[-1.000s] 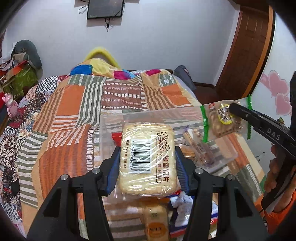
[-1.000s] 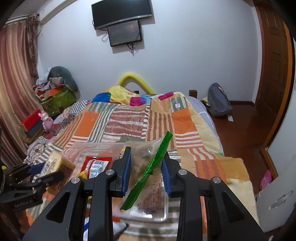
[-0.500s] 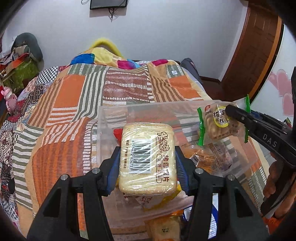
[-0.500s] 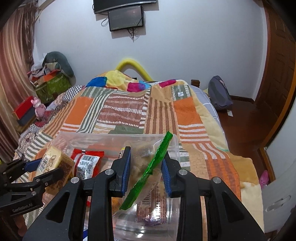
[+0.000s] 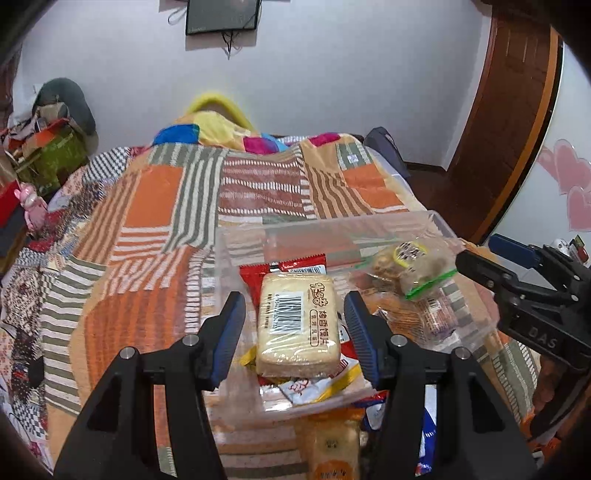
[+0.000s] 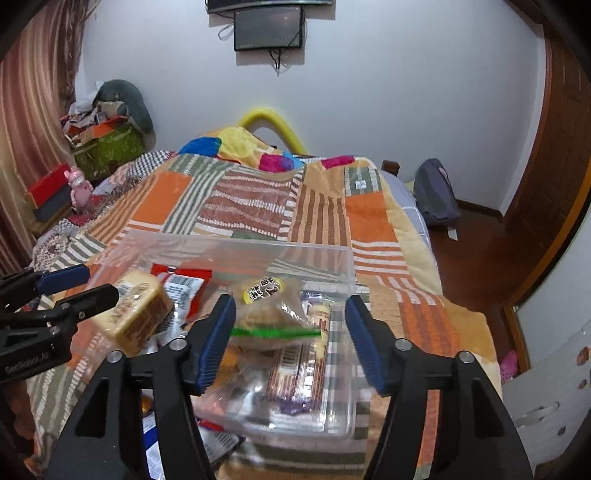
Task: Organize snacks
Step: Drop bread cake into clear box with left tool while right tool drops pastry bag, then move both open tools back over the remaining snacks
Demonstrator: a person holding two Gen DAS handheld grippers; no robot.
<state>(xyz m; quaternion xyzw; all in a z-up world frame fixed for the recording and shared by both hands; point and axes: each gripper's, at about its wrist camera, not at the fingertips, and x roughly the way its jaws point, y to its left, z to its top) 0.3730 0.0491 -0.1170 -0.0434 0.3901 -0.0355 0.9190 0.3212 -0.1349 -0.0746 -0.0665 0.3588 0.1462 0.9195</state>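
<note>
Two grippers, left and right, jaws apart, over clear bin holding bread pack, cookie bag, red packet.

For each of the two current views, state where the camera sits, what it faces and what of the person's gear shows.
Left wrist: sits on the left gripper, facing down the bed; its open jaws flank the biscuit pack in the clear bin; the right gripper shows too.
Right wrist: sits on the right gripper, open jaws flanking the green-sealed bag; the left gripper shows.
Shared: bin, both snacks, bed, wall screen.
</note>
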